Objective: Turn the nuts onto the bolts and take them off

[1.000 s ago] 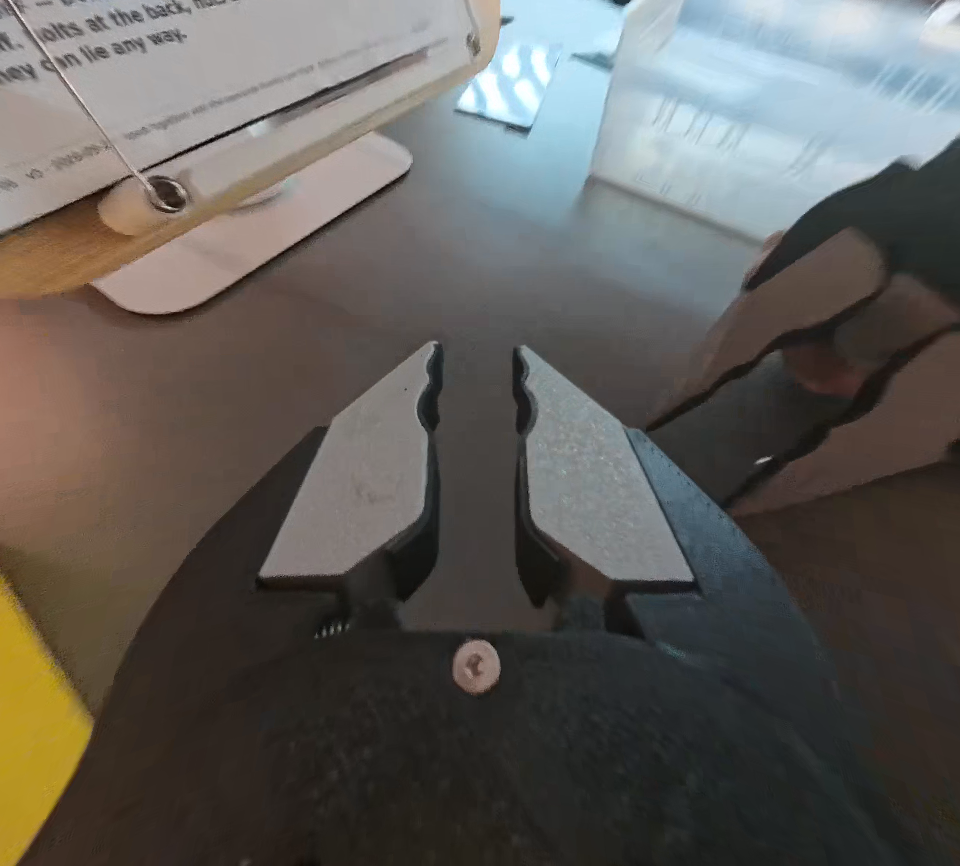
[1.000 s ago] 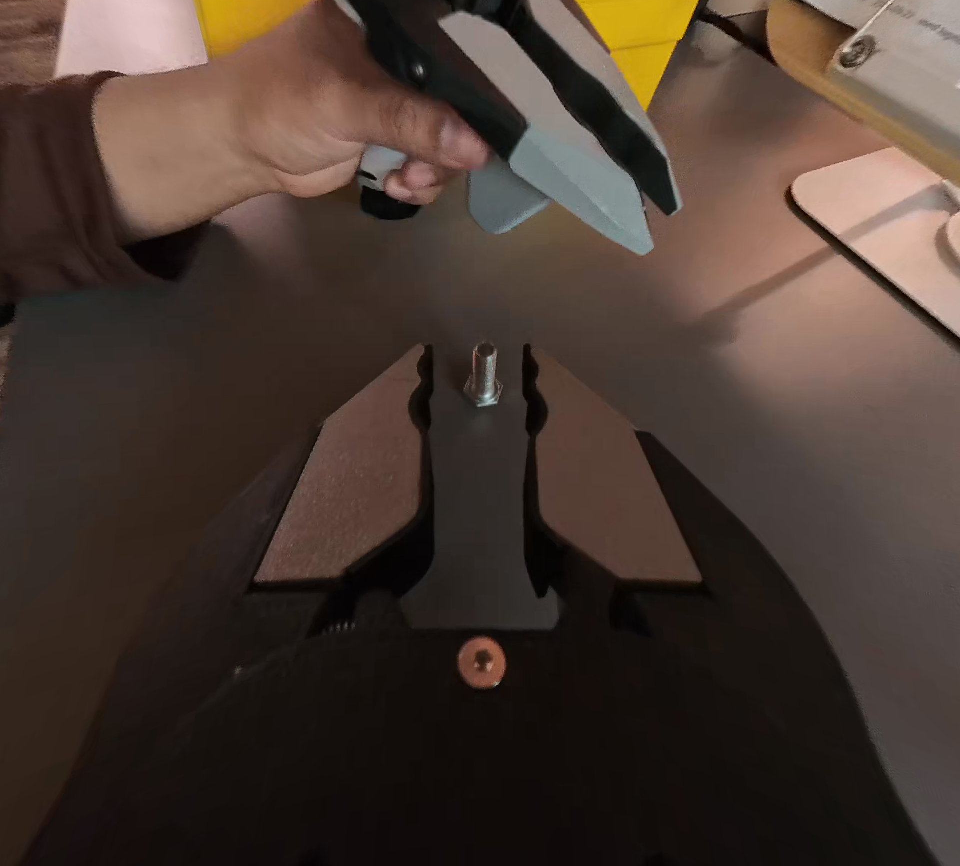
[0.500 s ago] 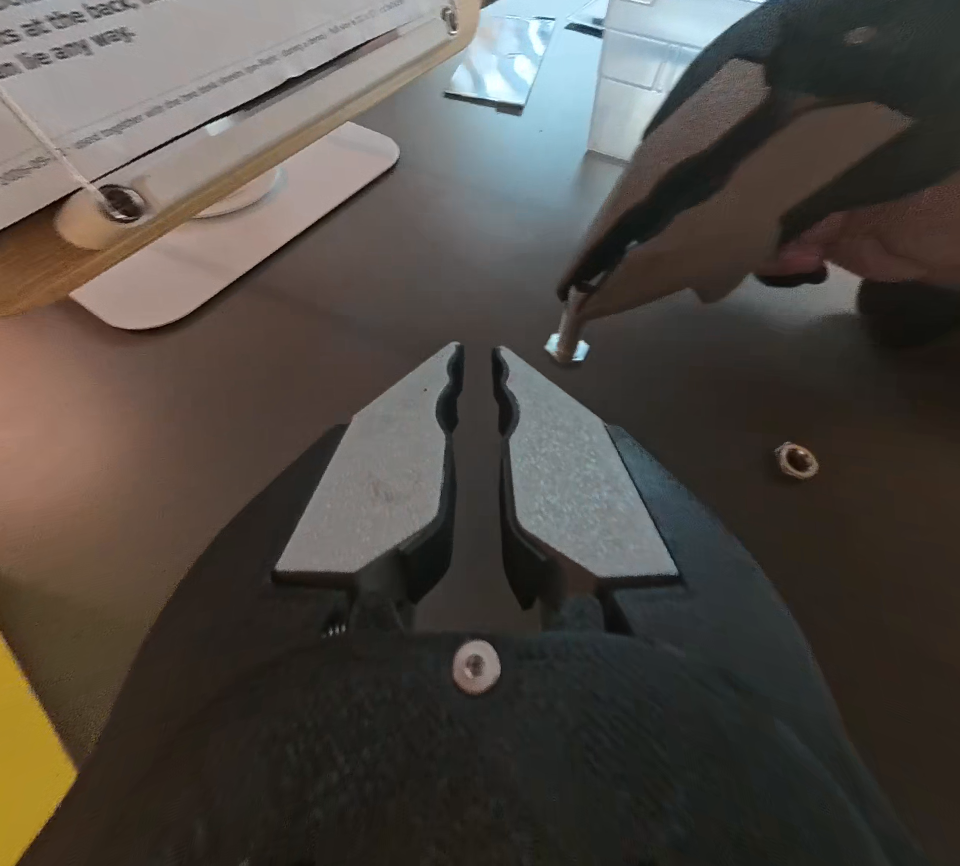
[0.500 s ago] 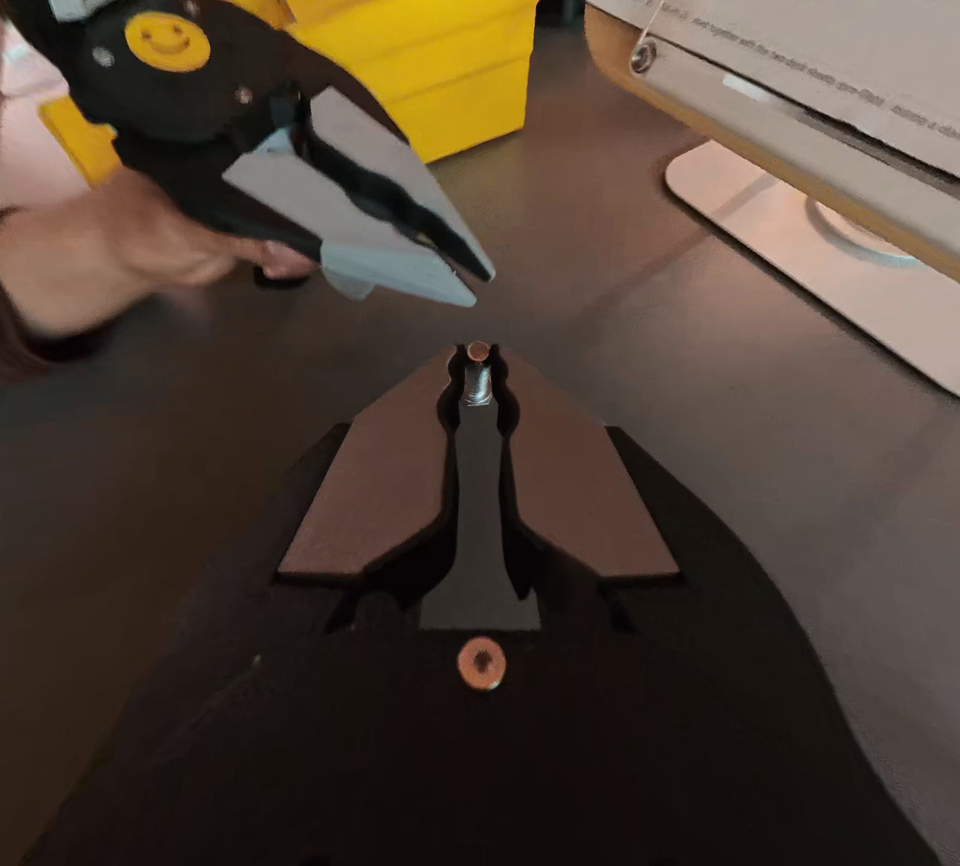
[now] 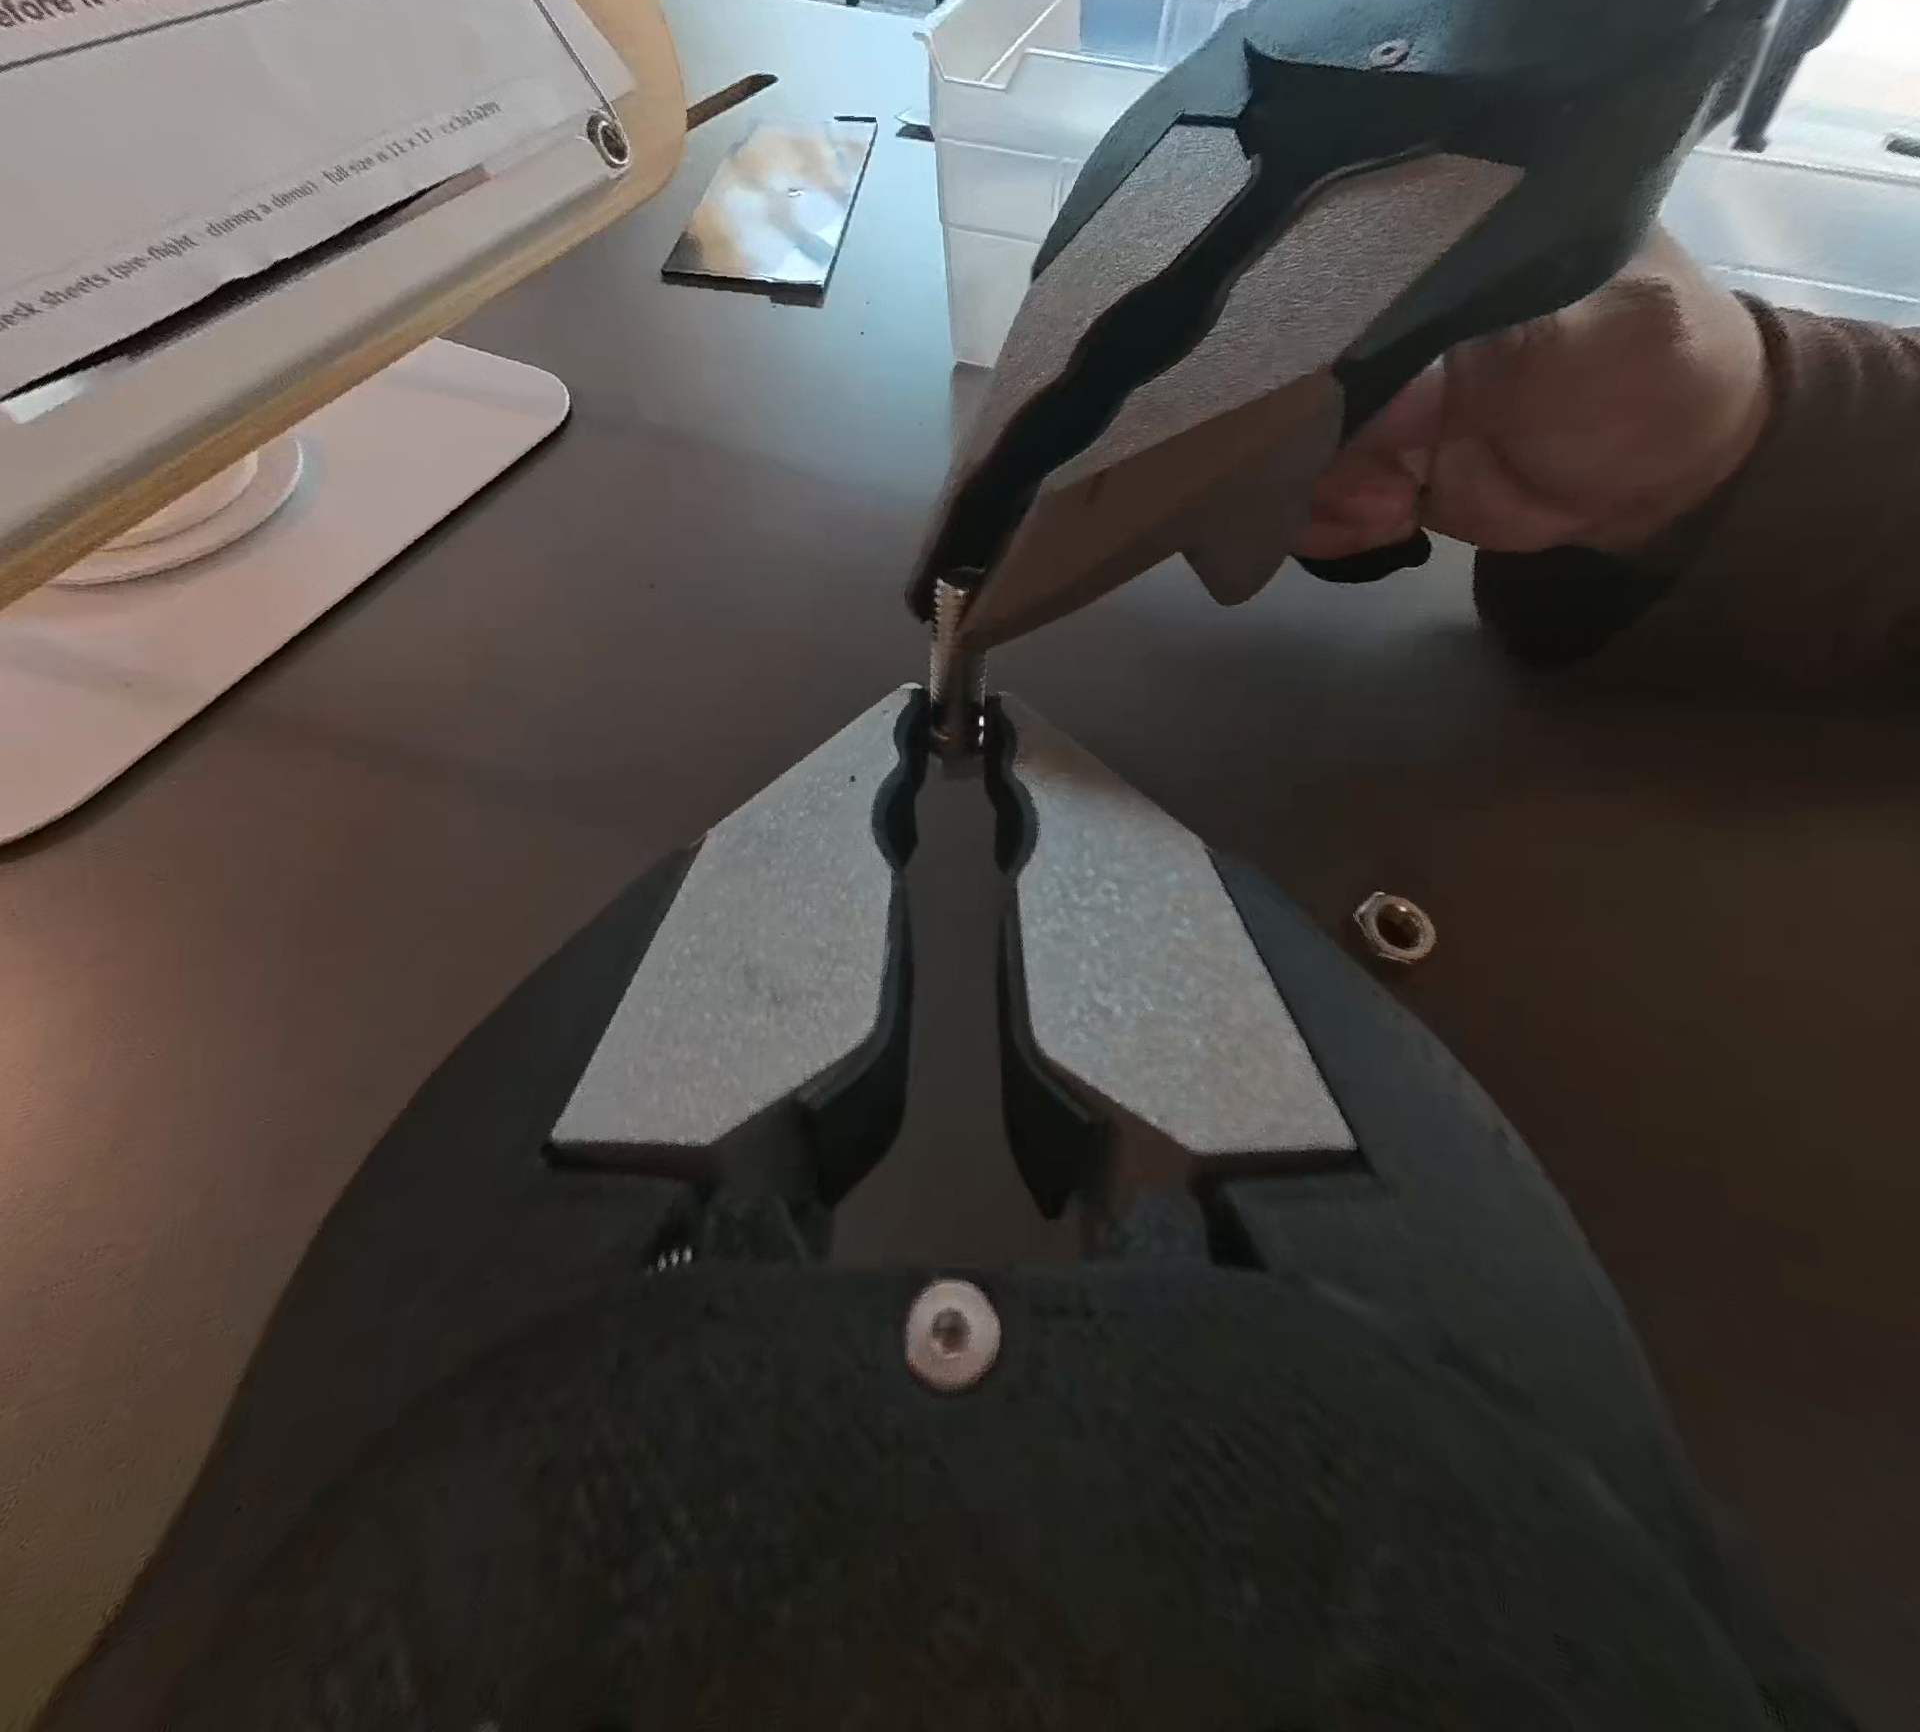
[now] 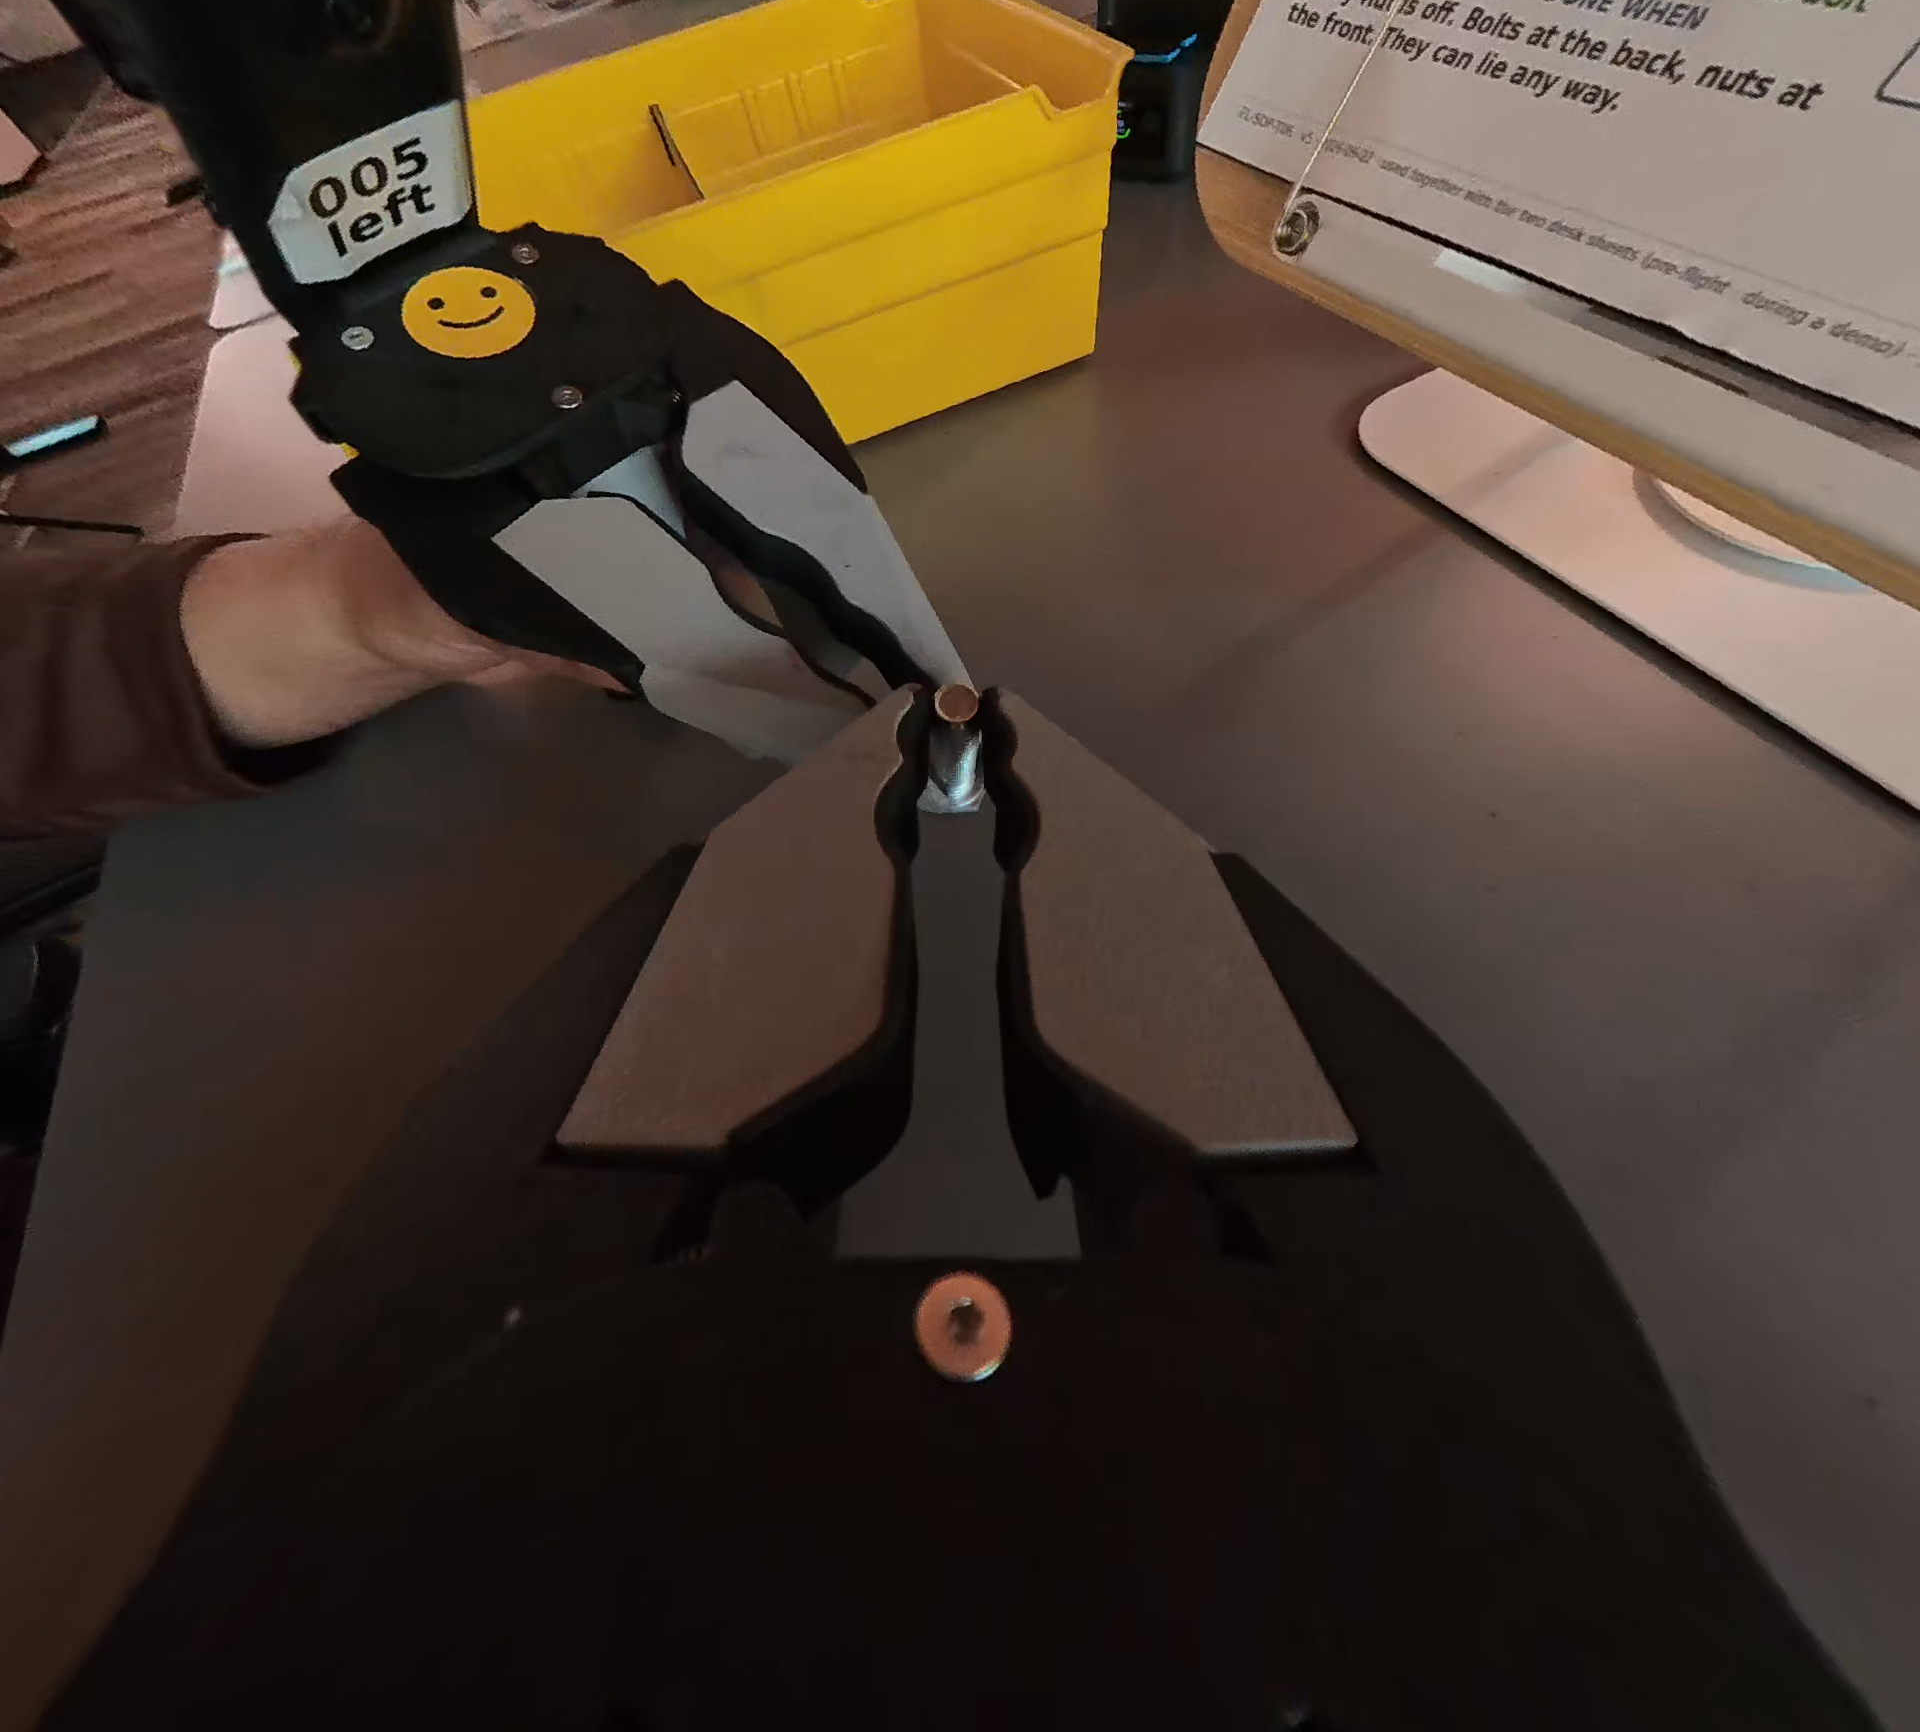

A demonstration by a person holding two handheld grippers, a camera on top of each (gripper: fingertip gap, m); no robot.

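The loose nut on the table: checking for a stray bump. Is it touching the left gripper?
Apart. The left wrist view shows dark table between the nut and the left gripper.

Bolt (image 5: 948, 680) upright, right gripper (image 5: 951, 604) pinching its threaded top, left gripper (image 5: 951, 726) tips closed around its lower end. Loose nut (image 5: 1394, 927) on table (image 5: 623, 643), right of bolt.

Dark table (image 5: 727, 539); nut (image 5: 1394, 928) (loose); yellow bin (image 6: 831, 207).

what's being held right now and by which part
The bolt: the right gripper pinches its threaded tip, and the left gripper closes around its lower end near the head. The nut lies loose on the table.
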